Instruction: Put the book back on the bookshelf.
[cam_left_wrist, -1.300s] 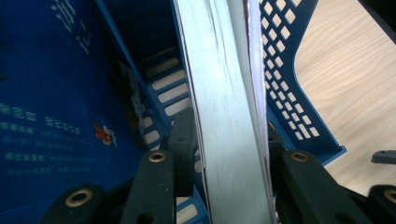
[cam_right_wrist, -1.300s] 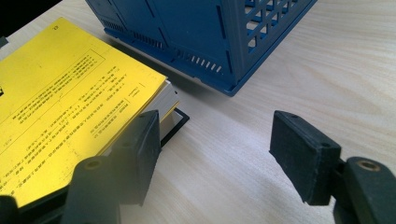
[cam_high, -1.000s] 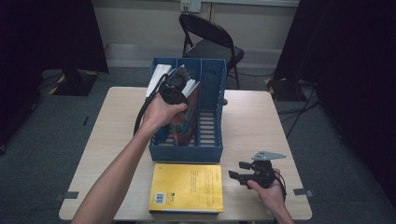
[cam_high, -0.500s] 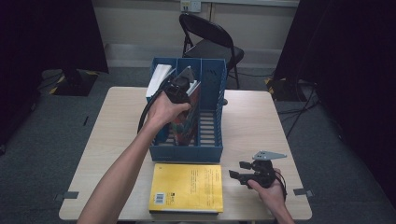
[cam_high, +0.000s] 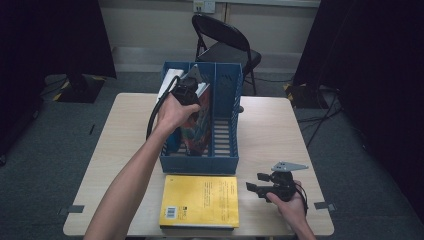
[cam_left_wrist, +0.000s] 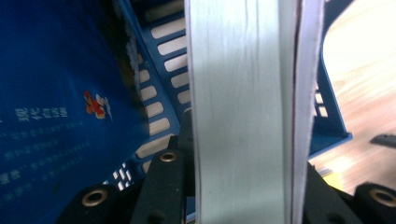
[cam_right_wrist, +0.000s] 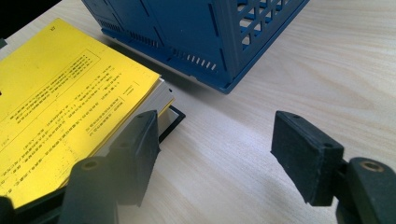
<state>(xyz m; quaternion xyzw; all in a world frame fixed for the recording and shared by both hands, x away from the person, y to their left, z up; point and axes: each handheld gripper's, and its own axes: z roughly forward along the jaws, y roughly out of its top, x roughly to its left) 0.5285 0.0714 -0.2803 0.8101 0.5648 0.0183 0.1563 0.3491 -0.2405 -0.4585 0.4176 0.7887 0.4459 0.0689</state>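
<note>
Left of centre in the high view, one blue file rack (cam_high: 220, 160) is seen on the bench (cam_high: 270, 130), with a white-paged book (cam_high: 196, 125) among the books standing in it; the left claw (cam_high: 189, 89) has just been closing and is clamped on this book's page edges (cam_left_wrist: 238, 112). Below the rack, one yellow book (cam_high: 200, 200) is laid flat. At lower right, the right claw (cam_high: 257, 182) is held with jaws apart, nothing between them.

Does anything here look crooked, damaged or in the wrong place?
Nothing looks damaged or spilled. The book between the jaws of the left gripper leans slightly inside the blue file holder instead of standing straight. The jaws have just been closing around it. The yellow book lies flat and square in front of the holder.
</note>
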